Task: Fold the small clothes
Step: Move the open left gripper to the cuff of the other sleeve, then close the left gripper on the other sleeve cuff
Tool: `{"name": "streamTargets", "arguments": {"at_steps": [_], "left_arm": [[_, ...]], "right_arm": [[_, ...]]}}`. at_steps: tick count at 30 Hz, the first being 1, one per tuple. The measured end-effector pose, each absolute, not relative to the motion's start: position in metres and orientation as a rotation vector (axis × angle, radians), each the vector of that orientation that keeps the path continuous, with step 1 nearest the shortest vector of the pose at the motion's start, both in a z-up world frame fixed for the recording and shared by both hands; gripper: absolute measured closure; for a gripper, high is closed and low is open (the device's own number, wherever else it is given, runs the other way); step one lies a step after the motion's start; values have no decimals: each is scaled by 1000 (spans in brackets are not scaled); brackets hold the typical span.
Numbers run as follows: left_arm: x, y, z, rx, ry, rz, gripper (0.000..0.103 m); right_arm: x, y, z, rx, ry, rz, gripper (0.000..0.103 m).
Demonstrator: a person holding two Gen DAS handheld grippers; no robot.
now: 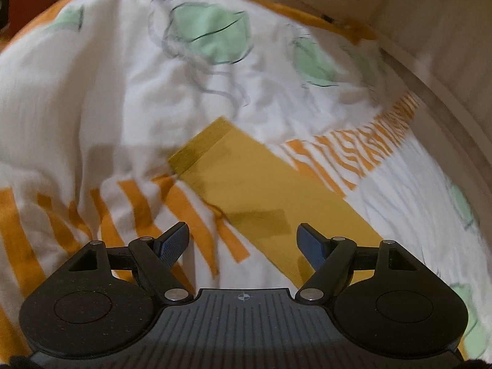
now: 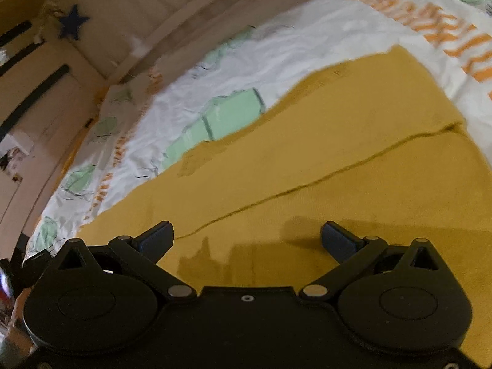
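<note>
A mustard-yellow garment lies flat on a patterned bedspread. In the left wrist view I see one long sleeve or leg of the garment [image 1: 261, 184] with a darker cuff at its far end, running toward my left gripper [image 1: 243, 243], which is open and empty just above it. In the right wrist view the garment's wide body [image 2: 323, 160] fills the foreground, with a seam or fold line crossing it. My right gripper [image 2: 247, 240] is open and empty above this body.
The bedspread [image 1: 123, 92] is white with green shapes and orange stripes and lettering. A pale wall or bed surround [image 2: 138, 6] with a dark blue star [image 2: 73, 23] runs along the far side. Dark-handled cabinet fronts [image 2: 33, 92] stand at the left.
</note>
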State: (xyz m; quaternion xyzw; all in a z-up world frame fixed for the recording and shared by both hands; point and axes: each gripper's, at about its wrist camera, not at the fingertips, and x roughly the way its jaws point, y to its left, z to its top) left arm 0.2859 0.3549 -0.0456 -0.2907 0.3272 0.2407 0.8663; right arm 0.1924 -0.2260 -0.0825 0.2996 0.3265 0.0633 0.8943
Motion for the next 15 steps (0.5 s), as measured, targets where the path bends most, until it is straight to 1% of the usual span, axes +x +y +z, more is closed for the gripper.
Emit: {"name": "streamTargets", "arguments": {"at_steps": [5,10,15], "left_arm": [[291,364,-49,-591,665,530,27],[302,370,-55,-588,651,534,27],[316,367,-58,-548,642,523,27]], "right_arm": [[179,-195,-70,459,564,106,0],[167,-164,-63,235,460,210,0],[158,-141,-64,88,414,274,0]]}}
